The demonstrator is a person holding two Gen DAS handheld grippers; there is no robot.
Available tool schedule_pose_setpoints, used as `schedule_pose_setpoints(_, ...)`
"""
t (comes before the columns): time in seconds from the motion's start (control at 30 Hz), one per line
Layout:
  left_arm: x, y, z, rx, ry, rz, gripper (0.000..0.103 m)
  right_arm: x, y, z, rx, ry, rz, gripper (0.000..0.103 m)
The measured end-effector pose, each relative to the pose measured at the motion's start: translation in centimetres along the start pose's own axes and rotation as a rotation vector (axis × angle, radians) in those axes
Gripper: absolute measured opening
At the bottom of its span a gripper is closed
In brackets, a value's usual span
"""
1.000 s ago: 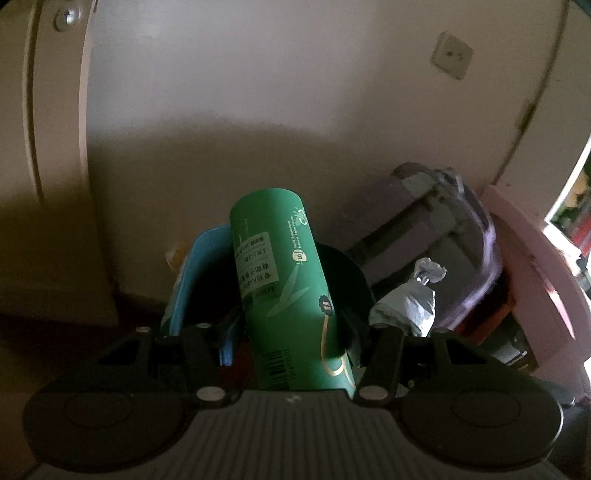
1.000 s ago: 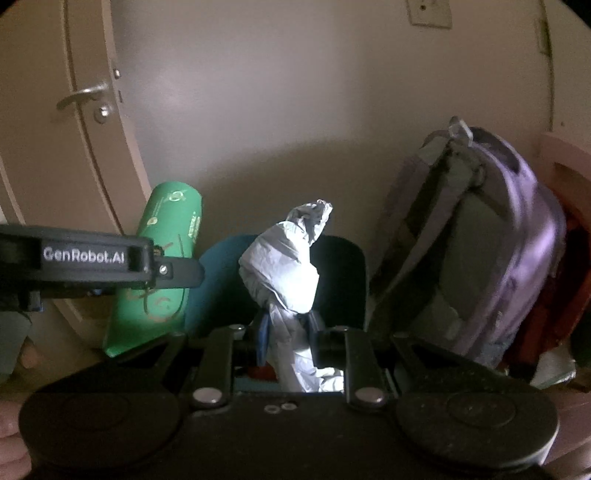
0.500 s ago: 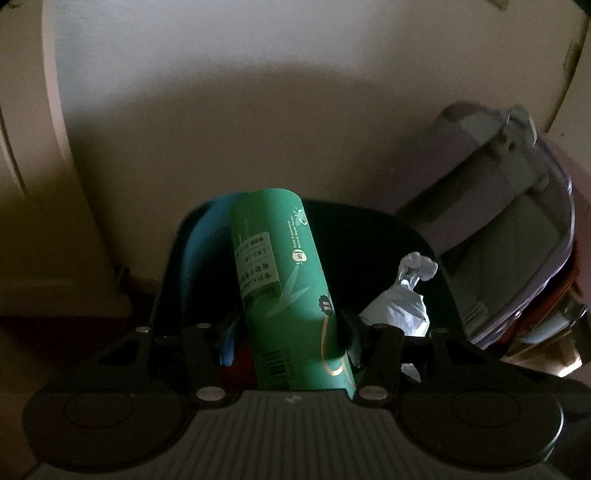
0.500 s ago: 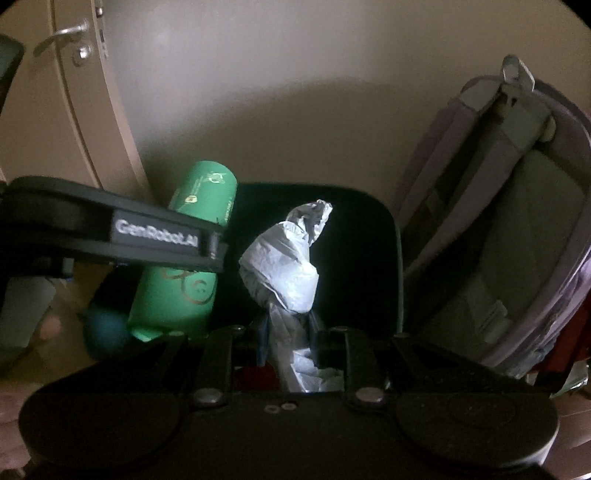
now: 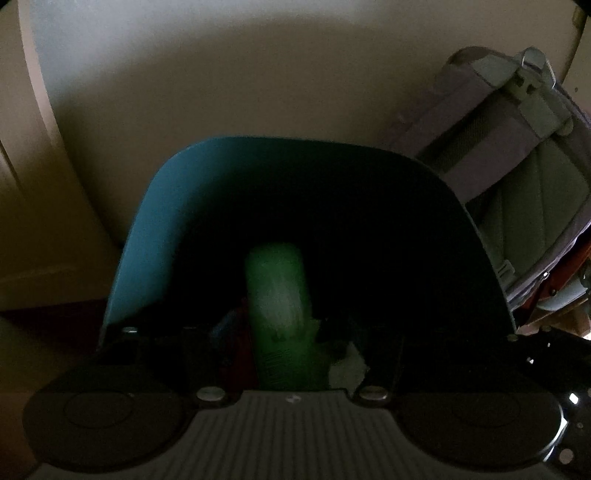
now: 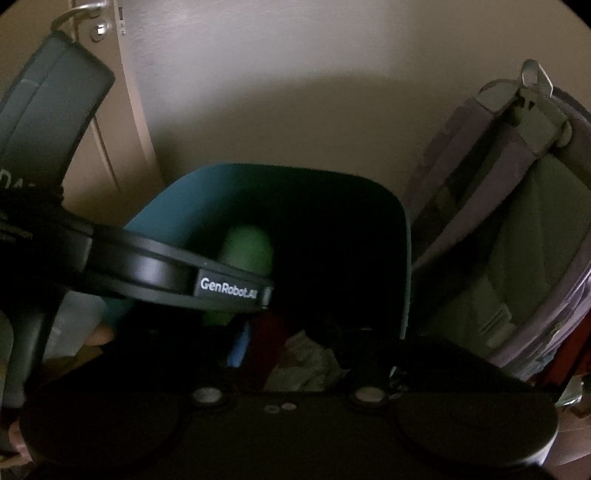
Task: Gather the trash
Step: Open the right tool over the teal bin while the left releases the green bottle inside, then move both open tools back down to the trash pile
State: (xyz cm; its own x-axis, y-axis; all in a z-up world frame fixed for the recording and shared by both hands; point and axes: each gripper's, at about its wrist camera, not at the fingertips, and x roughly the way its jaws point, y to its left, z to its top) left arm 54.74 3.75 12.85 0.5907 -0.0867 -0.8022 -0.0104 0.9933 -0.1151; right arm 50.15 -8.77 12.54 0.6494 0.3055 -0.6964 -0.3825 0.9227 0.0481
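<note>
A teal bin [image 5: 155,229] with a dark inside stands against the wall and fills the middle of both views. My left gripper [image 5: 291,332] hangs over its mouth with its jaws opening. The green canister [image 5: 280,314] is blurred and loose between the fingers, tipping into the bin. In the right wrist view the canister [image 6: 247,247] shows behind the left gripper's body [image 6: 229,290], inside the bin [image 6: 177,206]. My right gripper [image 6: 291,332] is also over the bin with its jaws opening. The crumpled grey paper [image 6: 310,362] lies low between its fingers, free of the pads.
A purple and grey backpack [image 5: 517,184] leans on the wall right beside the bin, seen also as the backpack [image 6: 517,240] in the right wrist view. A door with a metal handle [image 6: 85,7] stands at left. Red and blue scraps [image 6: 258,343] lie inside the bin.
Both grippers have sunk toward the bin's mouth and their jaws have spread. The green canister has slipped out of the left grip and the paper has dropped from the right grip.
</note>
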Motion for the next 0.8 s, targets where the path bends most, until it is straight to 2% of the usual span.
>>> schedule_pose_setpoints(0.2, -1.4, -0.7, -0.4, 0.015, -0.031, 0.013, 0.074, -1.2, 0.5, 0.4, -0.004, -0.021, -0.007, 0.048)
schedule_pose_setpoints(0.27, -2.0, -0.8, -0.6, 0.008, -0.039, 0.010, 0.079, -2.0, 0.8, 0.3, -0.003, -0.030, -0.011, 0.051)
schedule_pose_setpoints(0.33, -2.9, -0.6, -1.0, -0.005, -0.047, 0.009, 0.080, -3.0, 1.1, 0.0, -0.005, -0.037, -0.013, 0.054)
schedule_pose_setpoints(0.57, -7.9, -0.2, -3.4, 0.026, -0.101, 0.024, 0.080, -7.6, 1.2, -1.1, -0.012, -0.080, -0.016, 0.057)
schedule_pose_setpoints(0.8, -12.0, -1.3, -5.5, 0.035, -0.137, 0.021, 0.080, -12.1, 1.7, -2.8, -0.010, -0.107, -0.003, 0.061)
